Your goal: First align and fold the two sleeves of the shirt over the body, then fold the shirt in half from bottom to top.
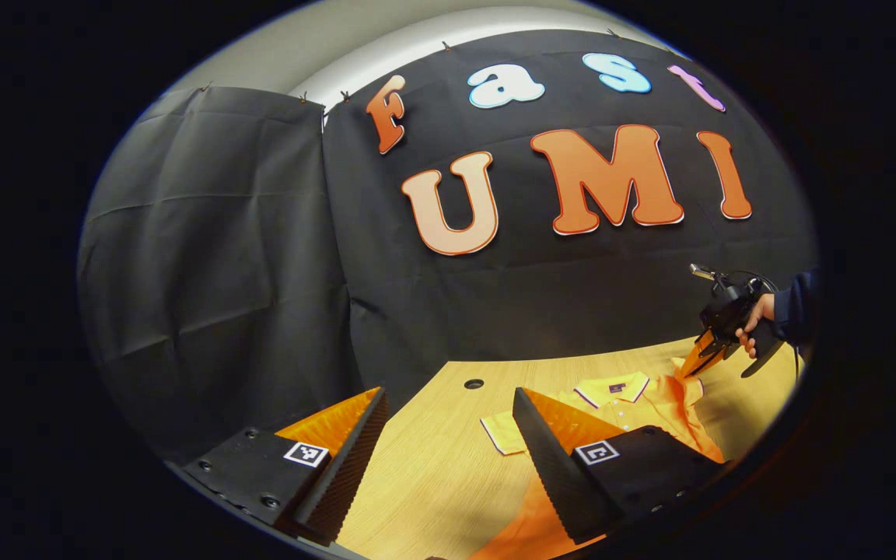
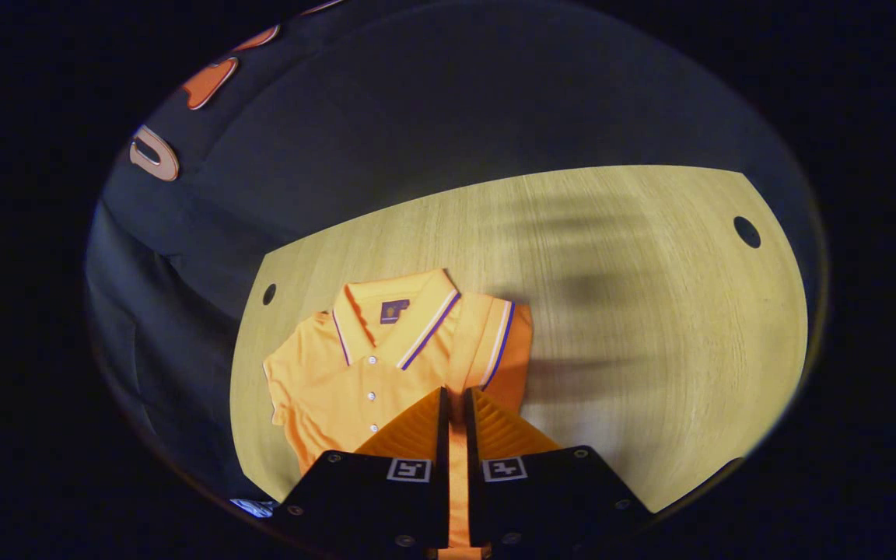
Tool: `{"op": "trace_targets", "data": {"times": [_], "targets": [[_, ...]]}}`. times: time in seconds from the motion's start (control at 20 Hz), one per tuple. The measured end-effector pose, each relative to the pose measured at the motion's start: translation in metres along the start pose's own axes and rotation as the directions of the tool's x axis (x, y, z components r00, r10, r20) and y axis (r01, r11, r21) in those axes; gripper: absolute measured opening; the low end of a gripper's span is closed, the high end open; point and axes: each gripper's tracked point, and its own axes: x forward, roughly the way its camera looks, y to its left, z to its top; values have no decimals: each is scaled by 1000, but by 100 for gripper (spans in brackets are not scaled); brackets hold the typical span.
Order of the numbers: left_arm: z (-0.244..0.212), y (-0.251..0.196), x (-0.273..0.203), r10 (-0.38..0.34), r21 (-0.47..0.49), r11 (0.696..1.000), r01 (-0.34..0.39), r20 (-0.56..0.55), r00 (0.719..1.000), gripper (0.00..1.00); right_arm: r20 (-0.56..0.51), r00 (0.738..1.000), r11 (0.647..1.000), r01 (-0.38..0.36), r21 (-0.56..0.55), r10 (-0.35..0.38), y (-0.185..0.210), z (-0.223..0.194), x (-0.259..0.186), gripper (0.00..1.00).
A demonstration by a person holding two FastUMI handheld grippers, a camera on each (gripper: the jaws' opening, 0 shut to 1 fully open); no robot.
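Note:
An orange polo shirt (image 2: 355, 373) with a striped collar lies face up on the wooden table (image 2: 650, 311). One sleeve (image 2: 504, 342) is turned inward beside the collar. My right gripper (image 2: 456, 397) is shut on a fold of this sleeve, and a strip of orange cloth runs between its fingers. In the left gripper view a hand holds the right gripper (image 1: 689, 372) at the far shoulder of the shirt (image 1: 650, 408). My left gripper (image 1: 450, 397) hangs wide open above the table, with nothing between its fingers. The near sleeve (image 1: 498, 432) lies flat just beyond it.
Round holes sit in the tabletop (image 2: 747, 232) (image 2: 269, 294) (image 1: 474, 383). Black cloth walls (image 1: 222, 272) close the booth behind and to the left of the table. Bare wood stretches to the right of the shirt in the right gripper view.

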Motion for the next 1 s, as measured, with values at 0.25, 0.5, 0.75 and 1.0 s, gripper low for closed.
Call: {"op": "trace_targets", "data": {"times": [0.25, 0.5, 0.75, 1.0], "targets": [[-7, -3, 9, -37, -11, 999, 37, -19, 999, 99, 32, 998, 999, -44, -6, 45, 26, 5, -12, 28], [-18, -14, 53, -132, -39, 991, 129, -64, 989, 99, 153, 988, 1000, -10, 13, 8, 35, 14, -47, 63], [-31, -32, 87, -282, -41, 959, 279, -123, 951, 99, 292, 955, 998, 29, 48, -42, 41, 19, -96, 94], [-61, -36, 133, -390, -151, 919, 363, -236, 890, 99, 432, 893, 992, 109, 70, -129, 42, 19, -149, 96]]}}
